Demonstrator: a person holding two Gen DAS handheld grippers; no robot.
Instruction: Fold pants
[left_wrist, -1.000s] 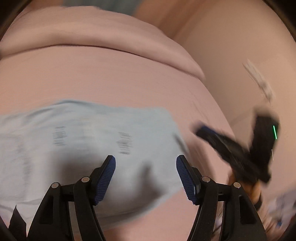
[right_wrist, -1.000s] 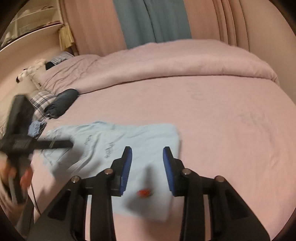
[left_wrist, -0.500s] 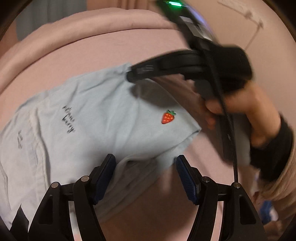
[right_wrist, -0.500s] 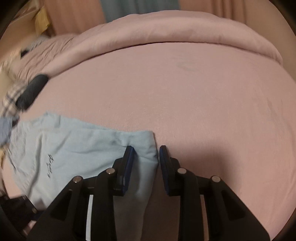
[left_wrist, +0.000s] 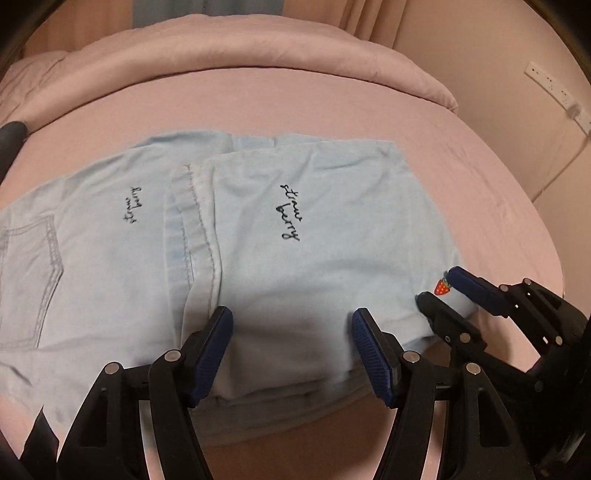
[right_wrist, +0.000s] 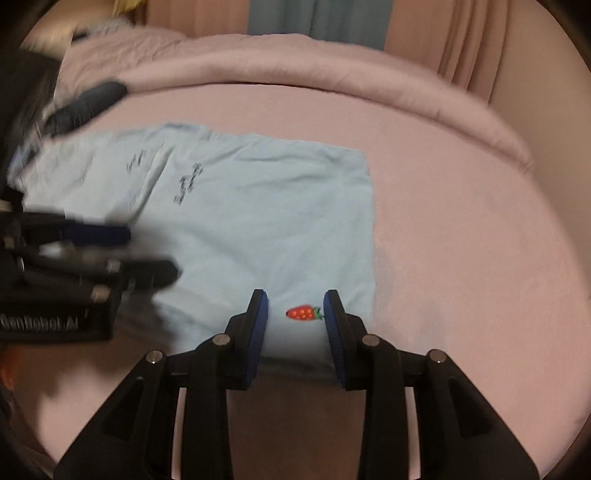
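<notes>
Both grippers now sit low over the near edge of the pale blue pants (left_wrist: 295, 258), folded flat on the pink bed (left_wrist: 480, 166). Your right gripper (right_wrist: 295, 317), half a second ago at the far right corner, now straddles the strawberry patch (right_wrist: 303, 313); its jaws have just been opening, pads clear of cloth. Your left gripper (left_wrist: 291, 339) stands wide, holding nothing.

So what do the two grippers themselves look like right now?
Both the left gripper and the right gripper are matte black plastic linkages with silver pivot rivets and ribbed blue pads. White lettering marks the left gripper's body in the right wrist view.
</notes>
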